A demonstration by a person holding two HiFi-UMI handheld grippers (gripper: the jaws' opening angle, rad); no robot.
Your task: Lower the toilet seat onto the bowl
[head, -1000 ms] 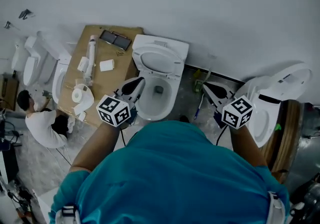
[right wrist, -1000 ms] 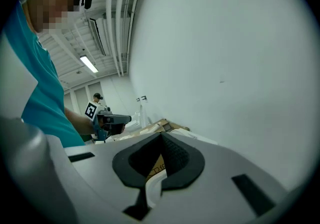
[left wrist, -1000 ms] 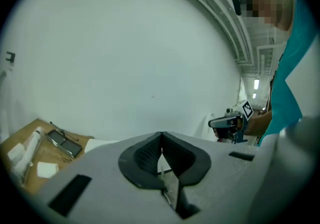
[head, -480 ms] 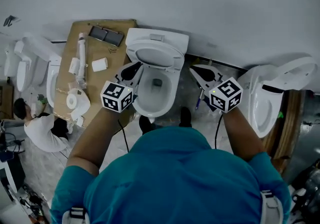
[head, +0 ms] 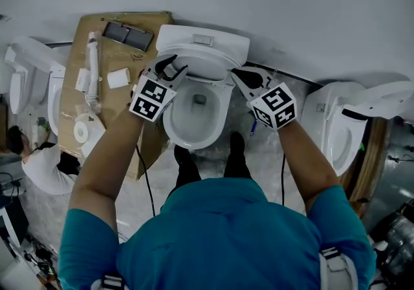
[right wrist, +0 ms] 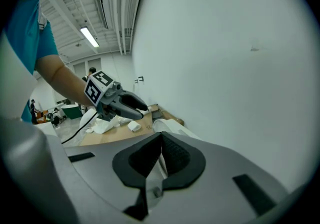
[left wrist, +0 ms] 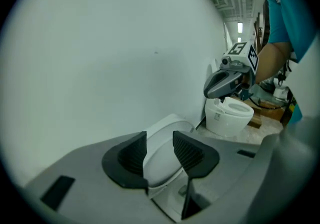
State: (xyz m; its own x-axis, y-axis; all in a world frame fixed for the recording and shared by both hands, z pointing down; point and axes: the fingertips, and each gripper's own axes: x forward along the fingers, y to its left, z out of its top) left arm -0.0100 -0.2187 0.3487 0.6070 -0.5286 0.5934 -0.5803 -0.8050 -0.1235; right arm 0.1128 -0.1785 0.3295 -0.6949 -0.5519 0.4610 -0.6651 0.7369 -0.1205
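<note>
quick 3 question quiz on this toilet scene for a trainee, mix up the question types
1. True or false: the toilet seat already lies flat on the bowl.
2. Which gripper has its jaws apart? A: left gripper. B: right gripper. C: both.
3. Fill in: the cardboard sheet lies on the person's ___ side of the bowl.

Key
1. False: the toilet seat stands raised against the tank.
2. A: its jaws have just been opening, and the toilet seat shows between them, not gripped. The right gripper's jaws are together and hold nothing.
3. left
</note>
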